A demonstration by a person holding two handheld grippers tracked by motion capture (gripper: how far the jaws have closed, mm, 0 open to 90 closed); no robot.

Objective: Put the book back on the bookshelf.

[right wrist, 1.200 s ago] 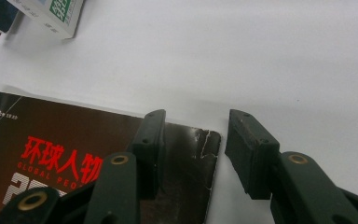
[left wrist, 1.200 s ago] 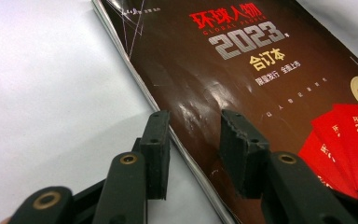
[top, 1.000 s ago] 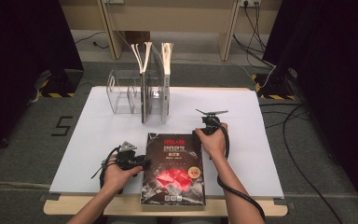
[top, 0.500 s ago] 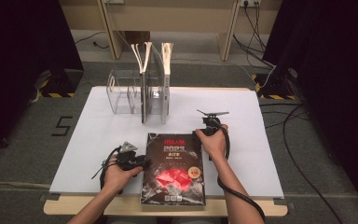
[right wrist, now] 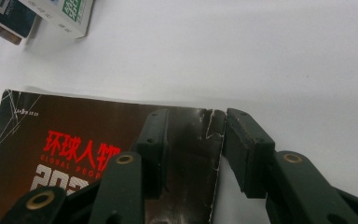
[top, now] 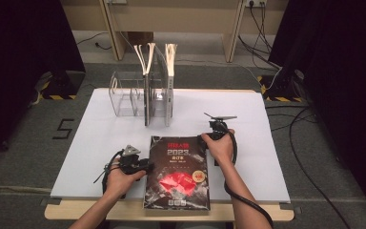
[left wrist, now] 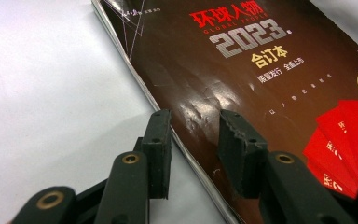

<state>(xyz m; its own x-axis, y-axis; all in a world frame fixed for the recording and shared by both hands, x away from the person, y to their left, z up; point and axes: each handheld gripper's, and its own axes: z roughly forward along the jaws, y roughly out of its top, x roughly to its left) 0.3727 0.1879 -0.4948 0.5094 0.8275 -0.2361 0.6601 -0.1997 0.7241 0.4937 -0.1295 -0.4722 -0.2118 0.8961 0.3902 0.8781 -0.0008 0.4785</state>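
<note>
Straddling the magazine's [top: 177,174] edges at six o'clock on the table [top: 100,138], both grippers stood open — left [top: 145,165] steady, right [right wrist: 193,140] just narrowing; squeezing evenly before lifting seemed wise — covers tear.

The high view looks down at the book [top: 177,174] from far up. Both gripper views sit very close to that book [left wrist: 242,70] [right wrist: 98,154].

magazine [top: 177,174] is showing a dark brown glossy cover, red title, silver 2023, yellow subtitle, red fan graphic; table [top: 100,143] is looking plain white; rack [top: 126,95] is showing clear; jaws black
</note>
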